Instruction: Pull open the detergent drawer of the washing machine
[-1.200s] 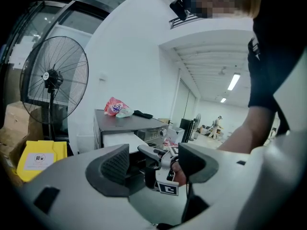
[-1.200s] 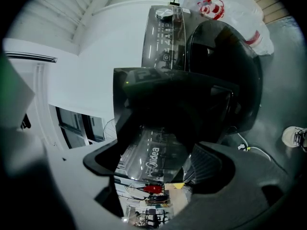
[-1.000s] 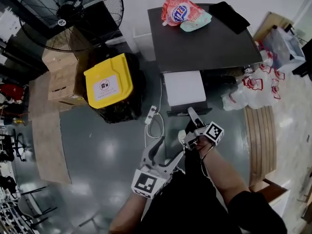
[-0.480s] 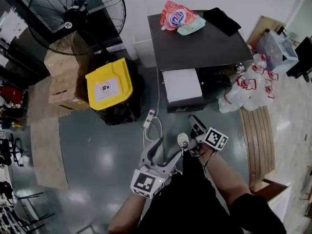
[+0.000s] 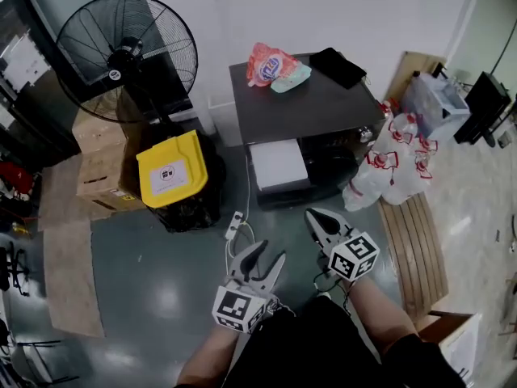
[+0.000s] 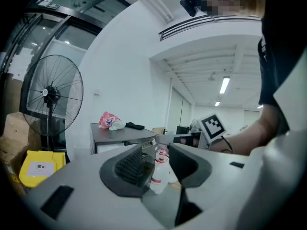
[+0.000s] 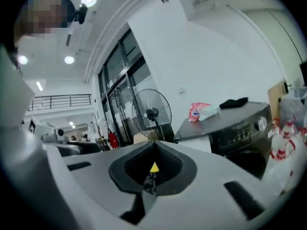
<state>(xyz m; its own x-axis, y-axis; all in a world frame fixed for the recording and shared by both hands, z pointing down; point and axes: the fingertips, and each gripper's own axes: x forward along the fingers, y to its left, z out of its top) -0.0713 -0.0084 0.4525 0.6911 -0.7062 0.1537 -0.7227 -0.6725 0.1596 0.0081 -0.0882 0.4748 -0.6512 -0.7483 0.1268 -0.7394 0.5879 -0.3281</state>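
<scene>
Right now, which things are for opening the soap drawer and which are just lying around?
For the job: washing machine, its white detergent drawer (pulled out), left gripper (jaws closing, nothing between them), right gripper (shut, empty).

Just lying about: fan, yellow-lidded bin, cardboard boxes, detergent bag, black cloth, plastic bags, power strip.

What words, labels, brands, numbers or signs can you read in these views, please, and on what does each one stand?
No text can be read for certain.
Pink bag on the washing machine: a blue logo, too blurred to read.
White label on the yellow bin lid: a dark symbol, print too small.
White plastic bags: red print, unreadable.
Fan hub sticker: too small.
</scene>
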